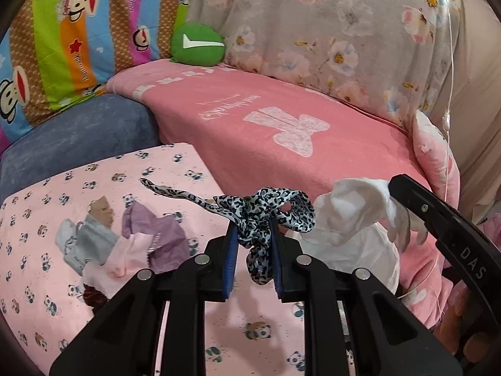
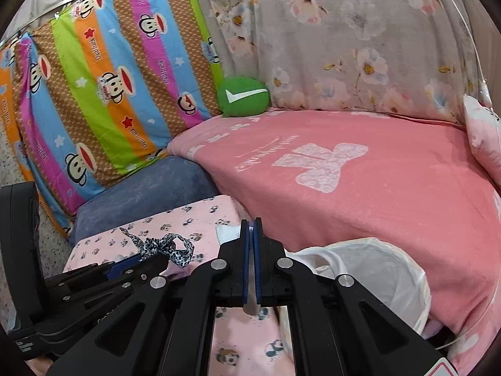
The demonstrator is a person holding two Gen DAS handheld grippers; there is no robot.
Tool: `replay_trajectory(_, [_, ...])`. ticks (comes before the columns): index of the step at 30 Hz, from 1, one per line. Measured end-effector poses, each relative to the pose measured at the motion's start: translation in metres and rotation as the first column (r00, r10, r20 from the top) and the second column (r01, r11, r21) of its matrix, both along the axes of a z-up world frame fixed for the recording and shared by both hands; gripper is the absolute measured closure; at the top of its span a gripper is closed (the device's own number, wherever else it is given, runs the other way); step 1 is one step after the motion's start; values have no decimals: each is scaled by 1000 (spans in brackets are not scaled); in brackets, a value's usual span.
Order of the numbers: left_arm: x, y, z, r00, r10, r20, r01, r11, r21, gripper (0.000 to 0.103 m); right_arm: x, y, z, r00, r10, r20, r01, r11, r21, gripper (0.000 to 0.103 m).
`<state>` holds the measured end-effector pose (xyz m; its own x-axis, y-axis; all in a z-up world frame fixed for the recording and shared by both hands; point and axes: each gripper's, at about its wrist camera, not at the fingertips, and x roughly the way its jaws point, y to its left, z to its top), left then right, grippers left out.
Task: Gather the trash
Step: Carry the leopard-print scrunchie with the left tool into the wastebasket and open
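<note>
The left gripper (image 1: pixel 252 244) has its fingers clamped on a leopard-print scarf (image 1: pixel 266 216), lifted above the panda sheet (image 1: pixel 175 169). Left lies a heap of cloths (image 1: pixel 125 241). Right, the right gripper (image 2: pixel 250 260) pinches the white bag (image 2: pixel 391 269), fingers together.

Green cushion (image 2: pixel 243 96) against floral fabric (image 2: pixel 360 37)

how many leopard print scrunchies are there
1. The leopard print scrunchie is pinched in the left tongs, raised over the panda sheet, beside the white bag held by the right tongs. Others could hide in the cloth pile.
</note>
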<state>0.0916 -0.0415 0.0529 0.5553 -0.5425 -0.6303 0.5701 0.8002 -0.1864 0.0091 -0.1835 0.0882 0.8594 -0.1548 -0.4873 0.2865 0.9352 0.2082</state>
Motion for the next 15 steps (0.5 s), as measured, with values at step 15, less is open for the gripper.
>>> replay_trajectory(15, [-34,-102,-19,977,-209,-45,210,978,22,82,-51,-94,-35,985,-166,-52,169,984,58,99])
